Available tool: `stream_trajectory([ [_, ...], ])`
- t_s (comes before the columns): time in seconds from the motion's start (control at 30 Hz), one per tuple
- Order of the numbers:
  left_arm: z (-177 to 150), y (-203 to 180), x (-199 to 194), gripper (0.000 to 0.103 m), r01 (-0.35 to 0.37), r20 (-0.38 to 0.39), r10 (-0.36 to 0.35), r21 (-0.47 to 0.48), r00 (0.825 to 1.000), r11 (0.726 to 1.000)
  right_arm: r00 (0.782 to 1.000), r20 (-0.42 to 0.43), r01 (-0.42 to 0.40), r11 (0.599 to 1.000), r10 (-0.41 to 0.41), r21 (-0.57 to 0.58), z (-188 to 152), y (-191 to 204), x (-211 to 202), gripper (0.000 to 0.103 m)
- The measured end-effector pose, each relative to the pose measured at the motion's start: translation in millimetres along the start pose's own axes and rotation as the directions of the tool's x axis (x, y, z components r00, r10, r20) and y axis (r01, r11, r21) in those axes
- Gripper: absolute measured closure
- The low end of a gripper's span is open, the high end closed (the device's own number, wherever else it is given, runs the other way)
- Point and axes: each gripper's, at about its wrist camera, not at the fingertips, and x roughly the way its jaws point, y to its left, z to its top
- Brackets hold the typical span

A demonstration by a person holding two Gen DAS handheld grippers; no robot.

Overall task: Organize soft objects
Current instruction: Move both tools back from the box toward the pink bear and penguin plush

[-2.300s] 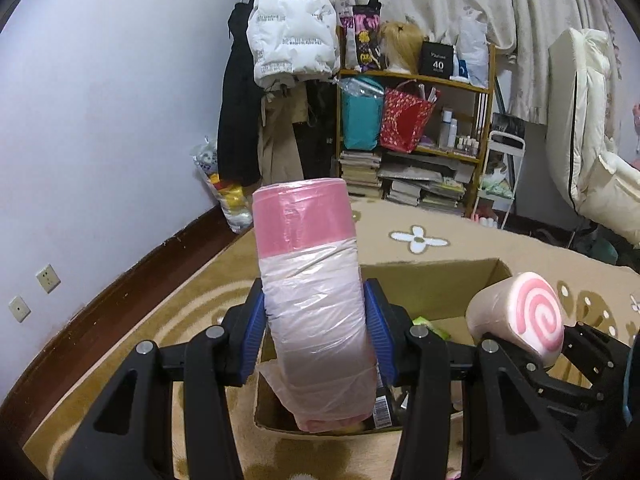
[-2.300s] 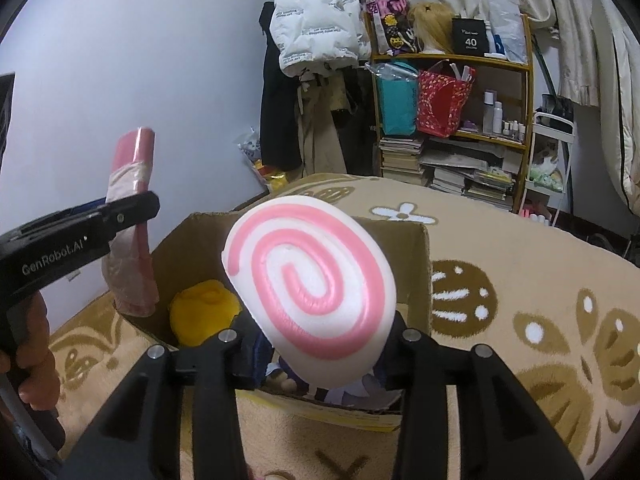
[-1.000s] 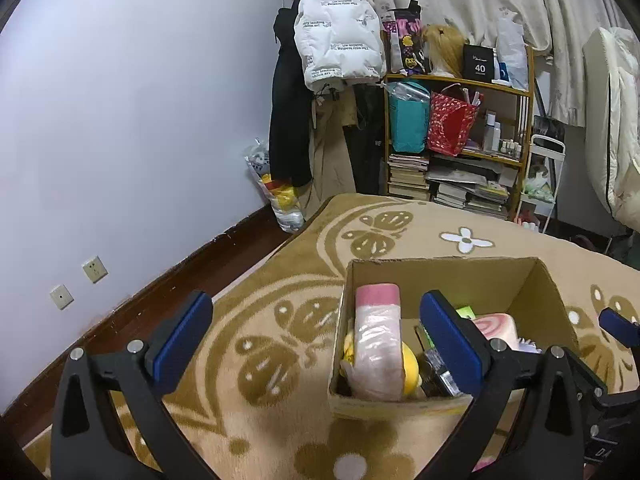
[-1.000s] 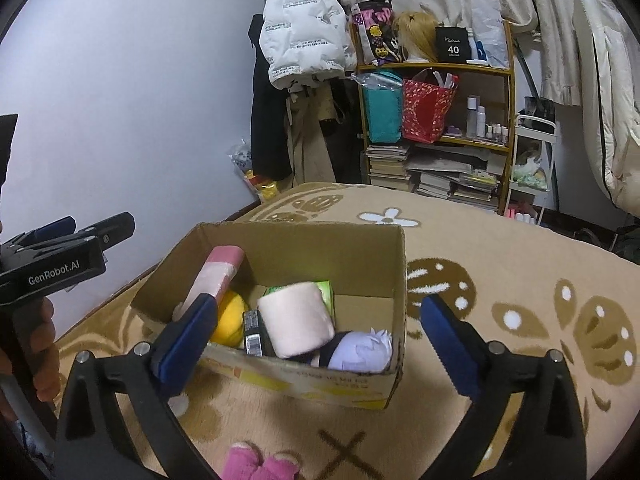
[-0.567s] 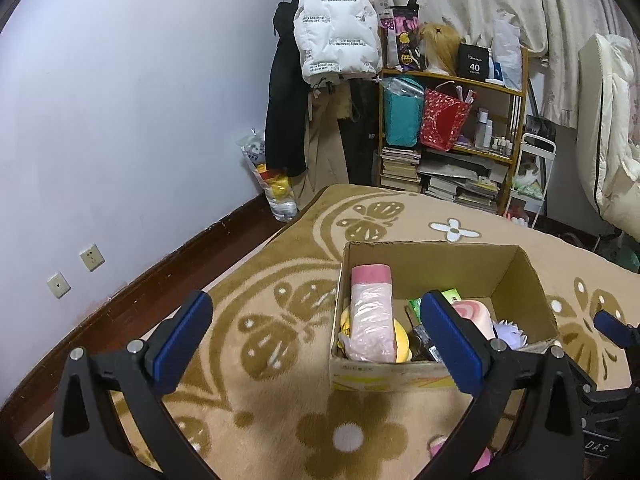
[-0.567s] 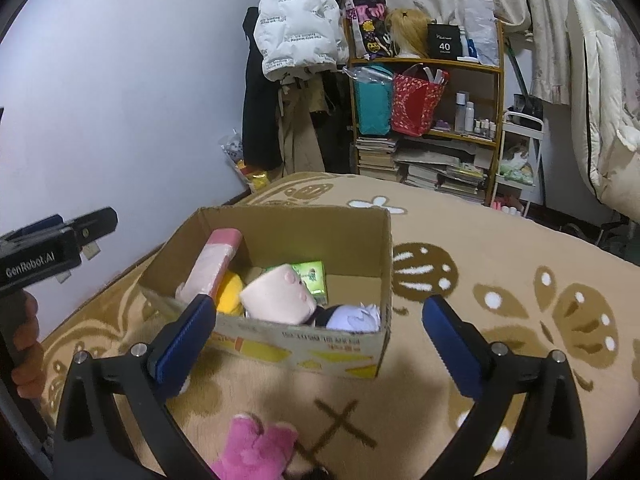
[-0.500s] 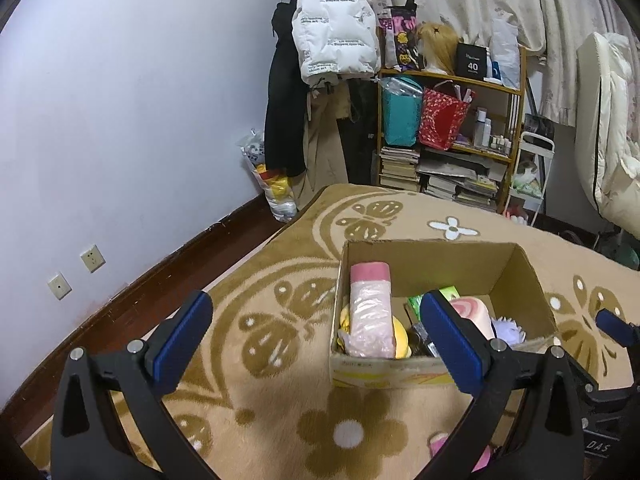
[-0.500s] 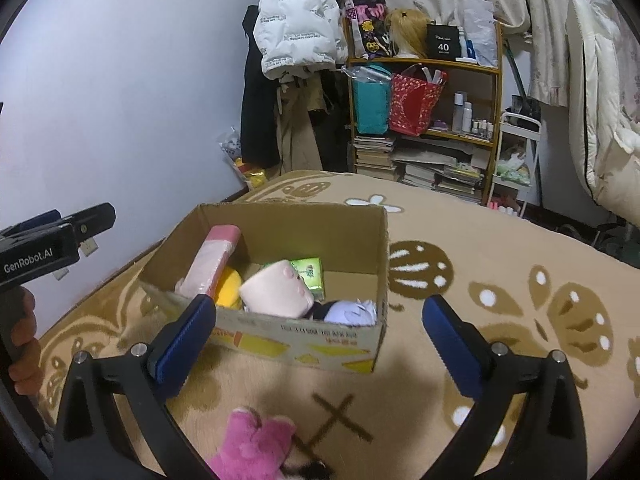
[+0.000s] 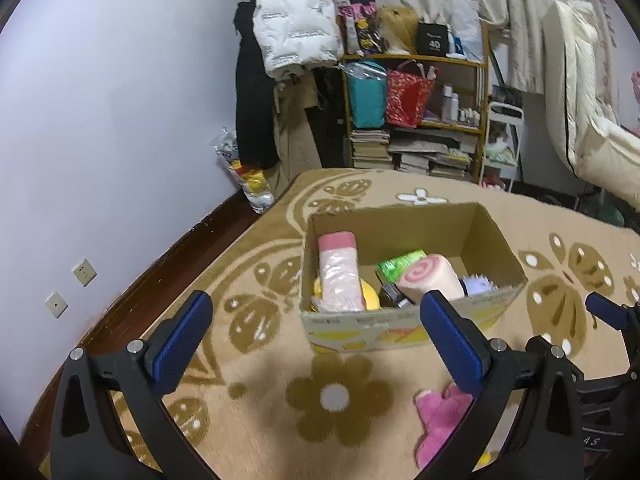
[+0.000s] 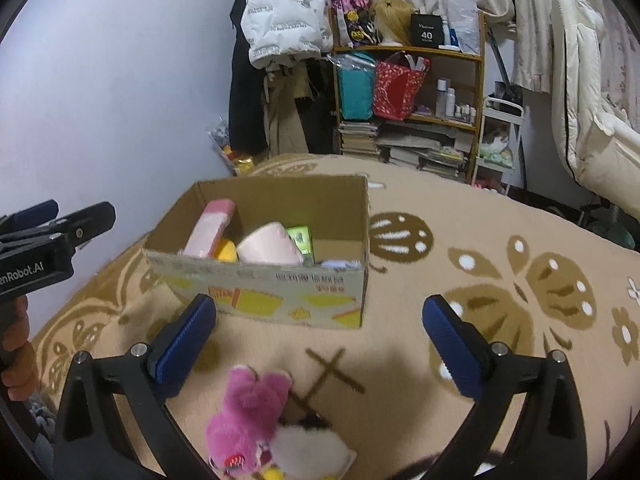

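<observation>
One open brown cardboard box [image 9: 408, 332] at 12 o'clock on the patterned rug holds one pink plastic-bag roll [image 9: 339, 276], one pink-swirl foam roll [image 9: 430, 280], one yellow plush [image 10: 226, 250] and one green packet [image 9: 400, 264]. One fuzzy pink plush toy [image 10: 248, 412] lies at 6 o'clock, outside the box. Two grippers, left gripper [image 9: 316, 344] and right gripper [image 10: 320, 344], both spread wide and empty.

black claw [image 10: 318, 320] frames, blue ribbed pads [image 10: 182, 334], silver screws, white lettering.

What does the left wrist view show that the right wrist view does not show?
Only the left wrist view shows the swirl face of the pink roll cushion, a purple item behind it and two wall sockets. Only the right wrist view shows the whole pink plush toy and a white plush. Both show the cardboard box and the pink bag roll.
</observation>
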Motion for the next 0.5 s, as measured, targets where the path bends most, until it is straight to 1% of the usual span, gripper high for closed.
stream_trajectory([
  [0.13,-7.3,-7.7,1.9,0.001,0.023,-0.036,-0.023,0.025,0.999,0.999,1.000,-0.027,-0.007,0.999,0.008,0.036,-10.3,0.0,-4.4,0.000],
  [0.3,-13.8,-12.7,8.8,0.001,0.054,-0.094,-0.050,0.040,0.994,0.998,0.998,-0.049,0.027,0.999,-0.025,0.029,-20.9,1.2,-8.2,0.000],
  [0.4,-17.6,-13.0,14.9,0.001,0.071,-0.127,-0.067,0.027,0.990,0.997,0.996,-0.082,0.018,0.999,-0.015,0.038,-27.4,-0.2,-6.1,0.000],
  [0.5,-21.4,-12.5,21.2,0.001,0.080,-0.157,-0.076,0.016,0.985,0.997,0.994,-0.105,0.026,0.999,-0.024,0.025,-32.6,2.5,-5.3,0.000],
])
